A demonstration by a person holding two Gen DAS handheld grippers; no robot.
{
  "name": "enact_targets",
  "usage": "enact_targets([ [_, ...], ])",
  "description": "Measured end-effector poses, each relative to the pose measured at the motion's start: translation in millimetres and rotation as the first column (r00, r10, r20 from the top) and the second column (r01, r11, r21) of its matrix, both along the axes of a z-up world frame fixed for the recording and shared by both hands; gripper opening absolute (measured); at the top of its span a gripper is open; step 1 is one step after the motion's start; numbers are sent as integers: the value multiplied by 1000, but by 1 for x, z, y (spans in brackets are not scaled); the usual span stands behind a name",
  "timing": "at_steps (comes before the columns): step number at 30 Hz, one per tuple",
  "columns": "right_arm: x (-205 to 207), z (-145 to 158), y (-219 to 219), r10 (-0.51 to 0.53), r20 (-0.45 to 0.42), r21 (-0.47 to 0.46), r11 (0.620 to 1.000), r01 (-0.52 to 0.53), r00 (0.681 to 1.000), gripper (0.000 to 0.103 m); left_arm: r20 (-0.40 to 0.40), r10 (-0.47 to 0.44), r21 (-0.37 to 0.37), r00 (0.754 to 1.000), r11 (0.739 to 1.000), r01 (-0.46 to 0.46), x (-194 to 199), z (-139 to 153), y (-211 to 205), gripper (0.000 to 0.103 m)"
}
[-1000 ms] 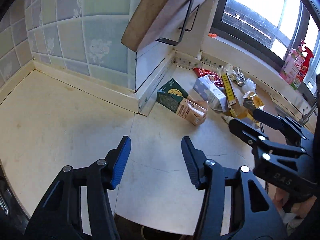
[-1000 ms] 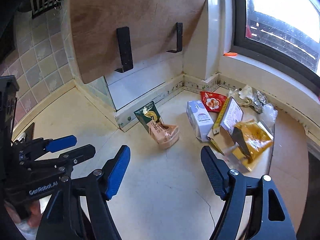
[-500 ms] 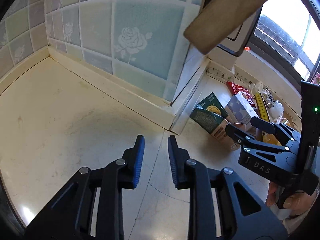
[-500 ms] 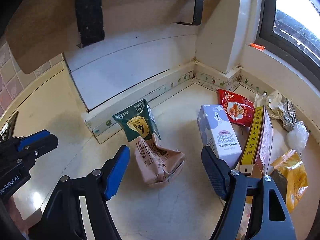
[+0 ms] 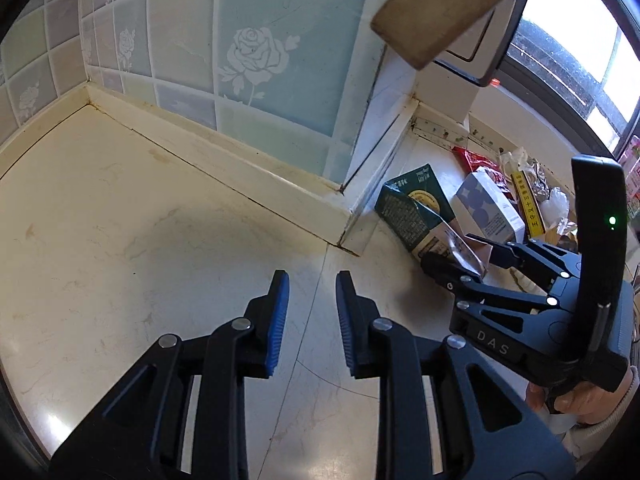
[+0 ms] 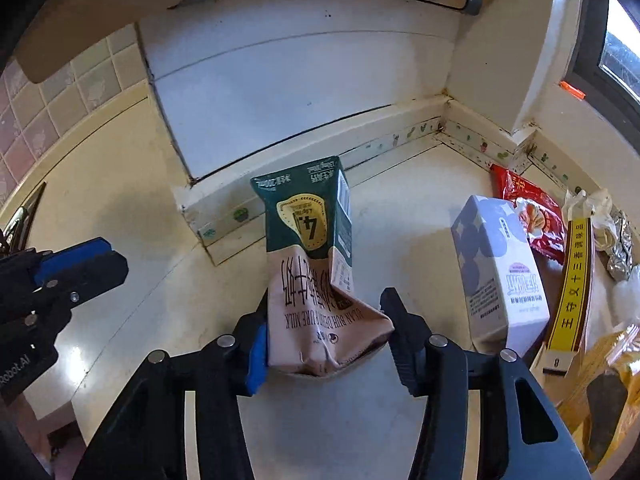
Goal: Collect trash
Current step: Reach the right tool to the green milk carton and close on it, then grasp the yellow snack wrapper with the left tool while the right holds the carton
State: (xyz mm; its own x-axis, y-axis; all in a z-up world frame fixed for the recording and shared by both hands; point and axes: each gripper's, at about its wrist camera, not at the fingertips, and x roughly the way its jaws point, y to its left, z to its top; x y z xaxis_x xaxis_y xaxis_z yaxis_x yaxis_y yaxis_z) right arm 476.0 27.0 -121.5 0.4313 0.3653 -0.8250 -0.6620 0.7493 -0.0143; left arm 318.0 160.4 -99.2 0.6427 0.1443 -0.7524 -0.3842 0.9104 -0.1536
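A crumpled green and tan milk carton [image 6: 308, 240] lies on the cream counter [image 6: 132, 216] near the white wall base. My right gripper [image 6: 326, 312] is closing on its tan lower end, with both pads against its sides. The left wrist view shows the same carton [image 5: 416, 216] and the right gripper [image 5: 464, 256] at it. My left gripper [image 5: 312, 280] hovers over bare counter to the left, its jaws a narrow gap apart with nothing between them. It also shows at the left edge of the right wrist view [image 6: 114, 260].
More trash lies right of the carton: a white and blue carton [image 6: 500, 276], a red snack packet [image 6: 532, 216], a yellow box [image 6: 570, 284], a yellow bag [image 6: 616, 360] and foil [image 6: 620, 248]. A wooden shelf [image 5: 448, 8] hangs overhead. Tiled wall [image 5: 256, 52] stands behind.
My right gripper came down and forward onto the milk carton and narrowed its jaws around it. The left gripper's jaws narrowed, then held still.
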Motion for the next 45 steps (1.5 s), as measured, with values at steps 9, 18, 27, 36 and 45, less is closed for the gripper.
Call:
enact_targets([
  [9,-51,35,-57,-115,47,103,989,110,992,49,22,-138,20,990,990,138,-10,24,-48,21],
  [18,-89,101,-139,-262,179,202,953,225,948,49,40,-278,25,960,961,277,15,57,-109,42],
  [27,-60,125,-229,-478,185,281,863,420,859,49,38,-393,-66,919,916,395,78,69,-169,59],
  [36,-28,94,-291,-600,65,321,769,553,797,49,-4,-469,-160,883,872,462,149,49,-211,75],
  [45,-16,63,-325,-652,-27,330,710,622,758,49,-38,-593,-21,804,805,593,175,51,-256,89],
])
